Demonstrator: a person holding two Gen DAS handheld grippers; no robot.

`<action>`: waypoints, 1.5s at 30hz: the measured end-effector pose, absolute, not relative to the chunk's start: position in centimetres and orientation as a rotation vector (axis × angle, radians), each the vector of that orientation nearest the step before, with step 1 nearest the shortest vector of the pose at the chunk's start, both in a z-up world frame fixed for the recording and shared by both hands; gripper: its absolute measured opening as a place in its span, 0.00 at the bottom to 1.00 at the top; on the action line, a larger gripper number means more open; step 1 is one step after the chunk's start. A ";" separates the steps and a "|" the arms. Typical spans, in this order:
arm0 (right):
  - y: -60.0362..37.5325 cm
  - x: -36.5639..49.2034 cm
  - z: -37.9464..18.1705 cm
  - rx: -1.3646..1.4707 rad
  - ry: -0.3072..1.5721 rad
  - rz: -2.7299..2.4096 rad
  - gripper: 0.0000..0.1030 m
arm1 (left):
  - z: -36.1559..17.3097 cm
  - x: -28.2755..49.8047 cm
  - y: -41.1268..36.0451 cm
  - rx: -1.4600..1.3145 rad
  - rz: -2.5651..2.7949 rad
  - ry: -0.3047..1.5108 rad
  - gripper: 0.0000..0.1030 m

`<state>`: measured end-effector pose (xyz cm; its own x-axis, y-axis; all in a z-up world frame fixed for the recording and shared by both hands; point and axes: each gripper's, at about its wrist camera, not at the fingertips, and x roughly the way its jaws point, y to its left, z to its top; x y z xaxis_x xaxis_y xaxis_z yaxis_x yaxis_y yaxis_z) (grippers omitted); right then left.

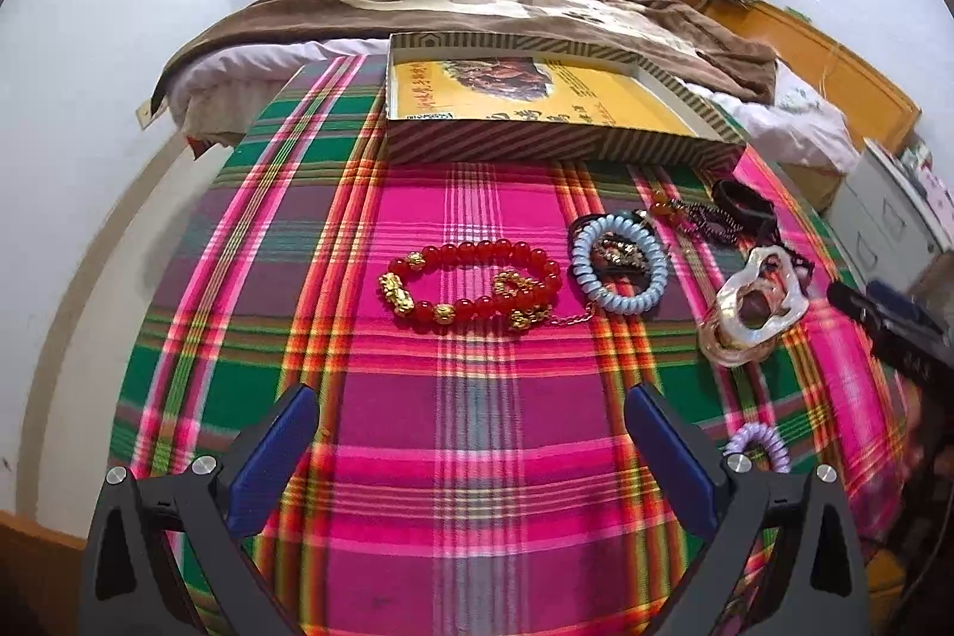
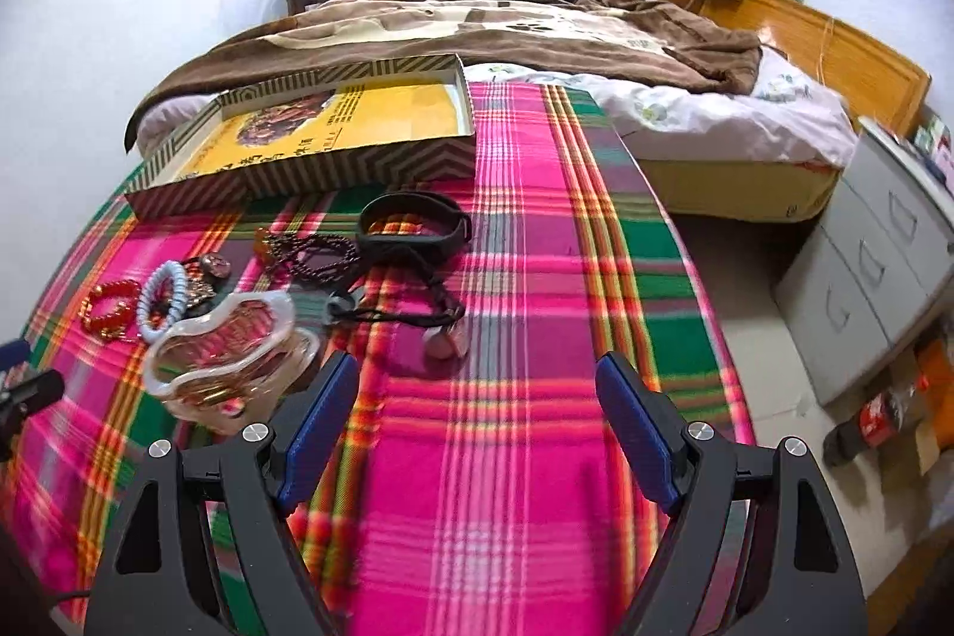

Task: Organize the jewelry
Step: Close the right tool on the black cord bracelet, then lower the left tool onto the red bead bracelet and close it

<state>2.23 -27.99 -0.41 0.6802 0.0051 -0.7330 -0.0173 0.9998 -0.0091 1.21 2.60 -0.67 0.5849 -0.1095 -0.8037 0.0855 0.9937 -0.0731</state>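
Jewelry lies on a plaid cloth (image 1: 477, 427). A red bead bracelet with gold charms (image 1: 471, 287) is ahead of my open, empty left gripper (image 1: 474, 448). Right of it are a pale blue coil bracelet (image 1: 620, 266), dark beads (image 1: 703, 216), a black band (image 1: 745, 207) and a clear shell-like ring piece (image 1: 751, 305). A lilac coil tie (image 1: 757, 445) lies by my left gripper's right finger. My right gripper (image 2: 477, 415) is open and empty; the clear piece (image 2: 229, 347) is just left of it, a pendant on a black cord (image 2: 444, 338) ahead, the black band (image 2: 417, 225) farther.
A shallow striped box with a yellow bottom (image 1: 536, 99) stands open at the cloth's far edge, also in the right wrist view (image 2: 310, 141). A bed with a brown blanket (image 2: 477, 28) lies behind. Grey drawers (image 2: 876, 248) and a cola bottle (image 2: 870, 424) are on the floor at the right.
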 end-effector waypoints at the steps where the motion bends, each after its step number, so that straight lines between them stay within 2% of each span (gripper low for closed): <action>1: -28.1 2.5 -0.3 -0.021 0.817 0.032 0.79 | -0.8 1.4 2.9 -0.028 -0.111 0.946 1.00; 7: -27.6 4.9 -1.0 -0.092 0.844 0.095 0.79 | -1.7 2.7 5.1 -0.094 -0.116 1.001 1.00; 12: -29.4 6.8 -1.3 0.063 0.878 0.121 0.79 | -1.5 3.3 6.4 -0.120 -0.113 1.005 1.00; 15: -29.6 8.0 -1.8 0.061 0.905 0.103 0.79 | -1.3 3.8 6.6 -0.107 -0.109 0.998 1.00; 20: -29.2 9.0 -2.9 0.042 0.961 0.105 0.66 | -1.1 4.6 6.8 -0.092 -0.093 0.997 1.00; 22: -28.9 9.0 -3.1 0.015 0.956 0.106 0.64 | -1.2 4.9 7.1 -0.106 -0.096 0.998 1.00; 24: -28.5 9.0 -3.2 -0.026 0.951 0.091 0.57 | -1.3 5.2 7.1 -0.100 -0.087 1.002 1.00; 26: -28.6 8.9 -3.1 -0.031 0.942 0.085 0.38 | -1.5 5.5 7.2 -0.102 -0.091 1.006 1.00; 27: -28.6 8.8 -3.1 -0.032 0.937 0.080 0.32 | -1.5 5.7 7.2 -0.106 -0.094 1.007 1.00; 28: -28.7 8.8 -3.0 -0.032 0.934 0.075 0.20 | -1.6 5.9 7.3 -0.107 -0.093 1.009 1.00; 29: -28.8 8.8 -3.0 -0.031 0.933 0.073 0.13 | -1.6 6.1 7.3 -0.105 -0.091 1.009 1.00; 31: -29.2 8.8 -3.0 -0.012 0.931 0.065 0.08 | -1.6 6.8 7.4 -0.105 -0.084 1.009 1.00; 41: -30.7 7.4 -1.2 0.080 0.851 0.036 0.08 | -2.2 9.3 7.5 -0.075 -0.056 1.027 1.00; 45: -30.5 6.9 -0.5 0.086 0.826 0.040 0.08 | -3.0 9.2 7.4 -0.065 -0.023 1.057 0.95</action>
<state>6.94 -30.53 -0.48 0.6776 0.0695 -0.7321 -0.0022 0.9957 0.0925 9.18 7.38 -3.03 0.4912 -0.0503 -0.8696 -0.0118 0.9979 -0.0644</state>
